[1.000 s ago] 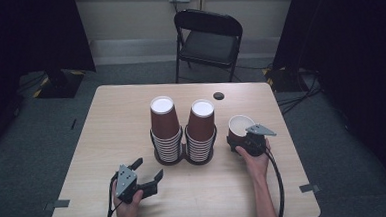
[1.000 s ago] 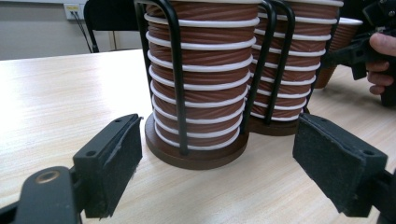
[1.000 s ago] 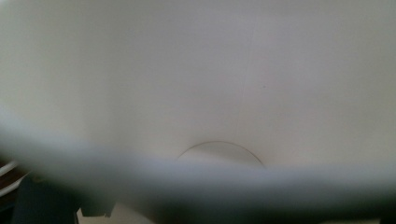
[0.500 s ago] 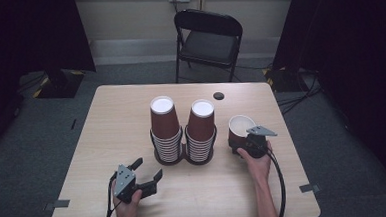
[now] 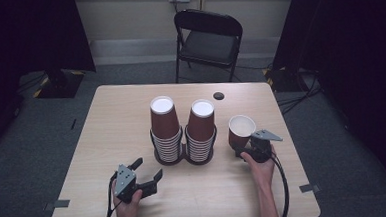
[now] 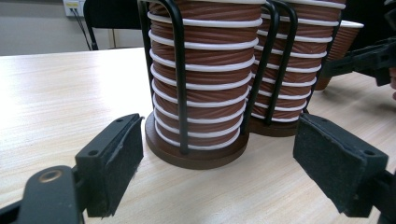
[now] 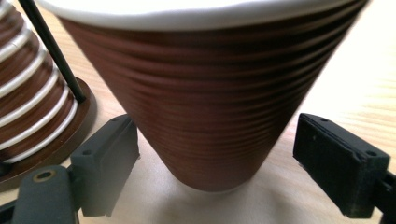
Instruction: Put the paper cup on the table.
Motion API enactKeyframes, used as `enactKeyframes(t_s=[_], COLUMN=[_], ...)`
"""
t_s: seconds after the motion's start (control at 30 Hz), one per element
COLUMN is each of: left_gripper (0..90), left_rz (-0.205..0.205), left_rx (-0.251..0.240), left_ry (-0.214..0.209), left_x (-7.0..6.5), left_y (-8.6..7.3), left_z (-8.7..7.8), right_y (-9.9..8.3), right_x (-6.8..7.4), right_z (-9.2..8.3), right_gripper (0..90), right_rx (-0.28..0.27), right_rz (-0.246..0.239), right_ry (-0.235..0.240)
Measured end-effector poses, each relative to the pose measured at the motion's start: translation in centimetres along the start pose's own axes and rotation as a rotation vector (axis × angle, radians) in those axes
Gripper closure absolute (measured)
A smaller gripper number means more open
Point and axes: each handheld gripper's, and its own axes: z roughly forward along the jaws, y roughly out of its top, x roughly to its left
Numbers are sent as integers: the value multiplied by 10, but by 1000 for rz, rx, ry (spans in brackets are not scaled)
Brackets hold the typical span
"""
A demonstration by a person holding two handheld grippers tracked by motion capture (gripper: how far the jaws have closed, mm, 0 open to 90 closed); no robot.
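Right tool (image 5: pixel 248 144) is set around the loose brown cup (image 5: pixel 241 131), its jaws wide on either side and, as the right gripper view shows, not pressing. That cup stands upright and empty just right of the wire holder (image 5: pixel 184 156) (two stacks of nested cups). Left tool (image 5: pixel 143 174), wide open, is held before the holder on the pale wooden worktop (image 5: pixel 106 123); a folding chair (image 5: pixel 208 37) stands beyond.

Your single paper cup (image 5: pixel 241 130) is reddish brown with fine ridges and a white rim and inside. The stacked cups (image 5: pixel 164 125) in the black wire holder (image 6: pixel 179 79) show the same brown banded with white rims, on a dark brown base. The tabletop (image 5: pixel 111 123) is pale wood grain. Both claws, left (image 5: pixel 149 172) and right (image 5: pixel 243 148), are black, with grey plates. The folding chair (image 5: pixel 208 37) is black.
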Motion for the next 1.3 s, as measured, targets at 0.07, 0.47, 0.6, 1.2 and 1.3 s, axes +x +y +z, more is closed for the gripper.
enactKeyframes(t_s=[0.07, 0.47, 0.6, 1.2, 1.3], left_gripper=[159, 158, 158, 161, 161], left_rz=[-2, -6, -3, -16, -5], left_rx=[3, 6, 11, 43, 35], left_ry=[3, 10, 17, 56, 62], left_x=[0, 0, -1, -4, -5], left_y=[0, 0, 0, 1, 0], left_z=[0, 0, 0, 1, 0], right_y=[-1, -16, -20, -34, -37], right_x=[1, 4, 8, 44, 55], right_z=[-5, -28, -37, -65, -65], right_gripper=[141, 141, 144, 191, 195], right_rx=[-14, -88, -122, -186, -190], right_rz=[6, 40, 38, 29, 11], right_ry=[-7, -5, 4, 62, 60])
